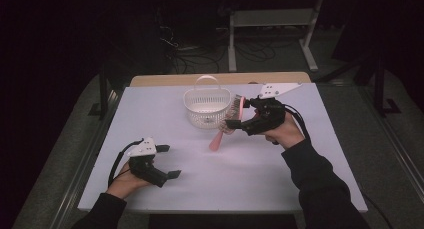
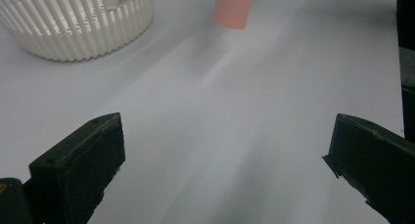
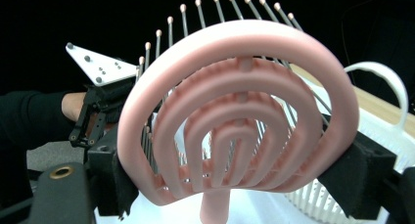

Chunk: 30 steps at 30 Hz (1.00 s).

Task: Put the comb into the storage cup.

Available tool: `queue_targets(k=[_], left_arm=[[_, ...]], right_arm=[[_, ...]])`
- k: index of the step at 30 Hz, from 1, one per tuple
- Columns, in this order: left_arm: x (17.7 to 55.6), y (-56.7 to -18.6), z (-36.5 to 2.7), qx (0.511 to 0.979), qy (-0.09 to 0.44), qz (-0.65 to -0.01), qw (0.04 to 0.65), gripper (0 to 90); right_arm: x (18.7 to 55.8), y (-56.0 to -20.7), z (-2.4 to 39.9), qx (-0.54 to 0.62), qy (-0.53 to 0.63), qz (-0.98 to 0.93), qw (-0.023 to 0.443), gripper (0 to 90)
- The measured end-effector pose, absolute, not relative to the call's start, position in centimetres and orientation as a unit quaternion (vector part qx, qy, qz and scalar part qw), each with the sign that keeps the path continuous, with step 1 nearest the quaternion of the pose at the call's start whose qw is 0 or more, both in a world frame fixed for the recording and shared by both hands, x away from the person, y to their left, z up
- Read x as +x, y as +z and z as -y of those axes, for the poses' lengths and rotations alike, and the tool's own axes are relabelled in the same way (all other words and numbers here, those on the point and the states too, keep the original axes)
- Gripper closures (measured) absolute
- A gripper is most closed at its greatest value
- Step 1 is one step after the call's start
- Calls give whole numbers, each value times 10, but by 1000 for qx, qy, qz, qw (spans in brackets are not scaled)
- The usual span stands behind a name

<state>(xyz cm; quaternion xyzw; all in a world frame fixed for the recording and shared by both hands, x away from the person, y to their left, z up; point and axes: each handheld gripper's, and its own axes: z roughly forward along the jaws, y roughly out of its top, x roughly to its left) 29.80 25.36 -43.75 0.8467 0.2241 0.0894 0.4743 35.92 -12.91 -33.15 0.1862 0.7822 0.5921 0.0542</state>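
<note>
A pink vented hairbrush (image 1: 235,110) with metal bristles is held by its round head just right of a white slatted basket (image 1: 206,108). My right gripper (image 1: 239,117) is shut on the head, one jaw on each edge, as the right gripper view shows on the hairbrush (image 3: 235,111). The pink handle (image 1: 216,140) slants down toward the table. My left gripper (image 1: 170,161) rests at the front left, open, with nothing between its jaws. In the left gripper view, the gripper (image 2: 225,150) faces the basket (image 2: 73,28) and the handle's end (image 2: 234,9).
The white table top (image 1: 280,179) has a wooden strip (image 1: 165,80) along its far edge. The basket has an upright loop handle (image 1: 207,79). A metal frame (image 1: 272,19) and cables lie on the dark floor beyond.
</note>
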Motion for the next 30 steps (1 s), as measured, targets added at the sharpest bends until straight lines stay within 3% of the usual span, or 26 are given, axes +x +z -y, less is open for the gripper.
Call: queue_targets(k=[30], left_arm=[[298,-439,-255,848,80,-234,469,4]], right_arm=[[388,-257,140,215,617,-748,114,187]])
